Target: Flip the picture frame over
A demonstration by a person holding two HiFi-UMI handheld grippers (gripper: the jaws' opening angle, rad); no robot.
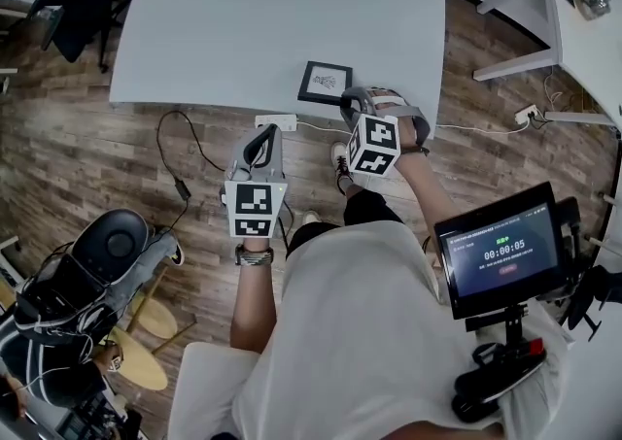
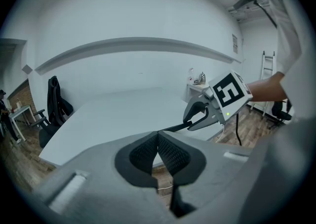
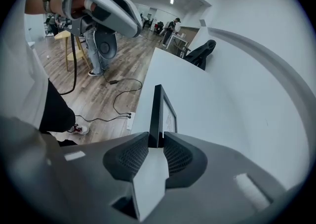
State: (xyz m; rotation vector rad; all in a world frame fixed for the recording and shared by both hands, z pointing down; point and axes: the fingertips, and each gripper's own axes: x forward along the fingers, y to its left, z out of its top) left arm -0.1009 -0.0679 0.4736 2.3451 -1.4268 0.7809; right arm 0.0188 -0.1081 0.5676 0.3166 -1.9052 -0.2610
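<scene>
The picture frame is at the near edge of the desk, a bit right of the middle. Its drawing faces up, so it is not flipped yet.

The right tool has its two jaws pressed on the frame's near right side, one on the front and one on the back. They are only as far apart as the frame is thick. I cannot tell if the frame has come off the desk.

The left tool hangs over the floor, just off the desk's near edge. Its jaws are closed together with nothing in them.

This looks like the start of the flip. Next, I think the right tool must lift that side, roll the frame over, and lay it face down.
</scene>
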